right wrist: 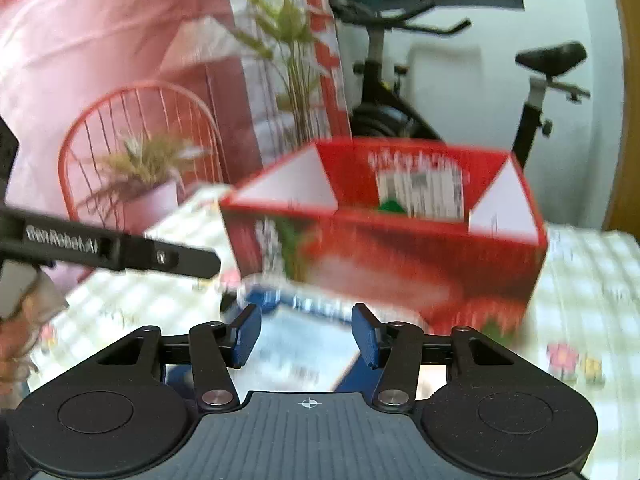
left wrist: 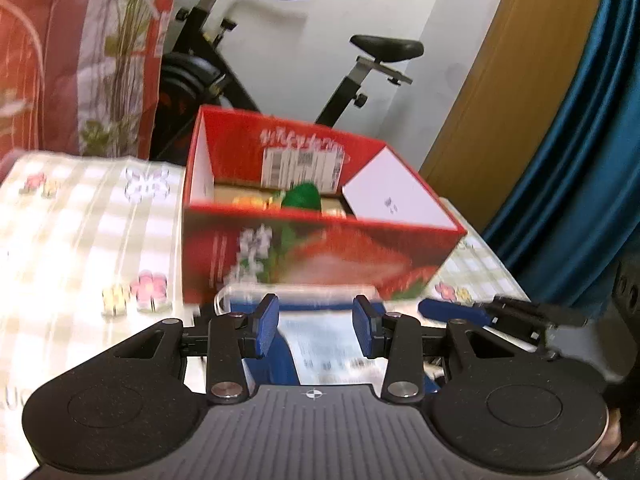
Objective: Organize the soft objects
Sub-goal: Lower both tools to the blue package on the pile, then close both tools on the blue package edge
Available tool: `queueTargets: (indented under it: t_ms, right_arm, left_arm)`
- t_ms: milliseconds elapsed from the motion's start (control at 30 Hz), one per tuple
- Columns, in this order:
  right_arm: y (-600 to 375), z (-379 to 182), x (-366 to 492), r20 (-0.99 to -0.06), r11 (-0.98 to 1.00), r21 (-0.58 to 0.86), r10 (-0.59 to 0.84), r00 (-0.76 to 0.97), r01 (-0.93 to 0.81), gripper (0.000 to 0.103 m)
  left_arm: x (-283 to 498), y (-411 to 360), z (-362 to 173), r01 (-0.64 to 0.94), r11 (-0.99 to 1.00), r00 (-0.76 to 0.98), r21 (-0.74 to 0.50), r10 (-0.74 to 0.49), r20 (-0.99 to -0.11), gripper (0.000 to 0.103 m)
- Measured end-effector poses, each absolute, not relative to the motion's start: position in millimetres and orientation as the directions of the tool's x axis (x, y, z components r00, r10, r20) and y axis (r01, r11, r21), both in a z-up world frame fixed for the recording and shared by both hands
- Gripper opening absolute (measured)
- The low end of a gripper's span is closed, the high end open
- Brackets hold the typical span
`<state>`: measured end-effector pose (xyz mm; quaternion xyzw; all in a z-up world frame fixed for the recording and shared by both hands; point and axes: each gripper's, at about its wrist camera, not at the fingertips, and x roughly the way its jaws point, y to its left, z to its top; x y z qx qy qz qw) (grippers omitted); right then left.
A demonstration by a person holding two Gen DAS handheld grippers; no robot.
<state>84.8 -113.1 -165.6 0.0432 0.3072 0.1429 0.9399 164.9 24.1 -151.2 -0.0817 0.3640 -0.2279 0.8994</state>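
Your left gripper (left wrist: 316, 330) seems to pinch a blue-and-white soft pack (left wrist: 320, 344), held before the red box (left wrist: 320, 256). Your right gripper (right wrist: 306, 334) apparently clamps the same pack (right wrist: 296, 344), sharing its weight for boxing.

A packet (left wrist: 324, 344) lies on the worktop (left wrist: 80, 232) between my left tongs (left wrist: 316, 326) and right tongs (right wrist: 306, 332), which sit side by side. Just beyond the packet stands an open box (left wrist: 316, 256), and a soft toy (left wrist: 304, 196) lies inside it. An exercise bike (left wrist: 224, 64) stands behind the box against the far wall. To the far left a potted plant (right wrist: 148, 176) sits before a wire chair (right wrist: 136, 120).
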Motion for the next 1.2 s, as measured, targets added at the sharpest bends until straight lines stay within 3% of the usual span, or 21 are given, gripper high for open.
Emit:
queueTargets:
  t_ms: [233, 600, 1200]
  right_arm:
    - [-103, -199, 59, -0.627, 0.964, 0.137, 0.264, 0.733, -0.230, 0.047]
    - [-105, -208, 54, -0.612, 0.962, 0.147, 0.272, 0.742, -0.232, 0.047]
    - [-110, -202, 45, -0.588, 0.974, 0.125, 0.227, 0.776, -0.190, 0.051]
  left_arm:
    - [146, 22, -175, 0.320, 0.898, 0.617, -0.302, -0.439, -0.653, 0.042]
    - [141, 19, -207, 0.278, 0.920, 0.613, -0.276, -0.391, -0.687, 0.042]
    - [129, 24, -228, 0.262, 0.905, 0.628, -0.334, -0.423, -0.653, 0.038]
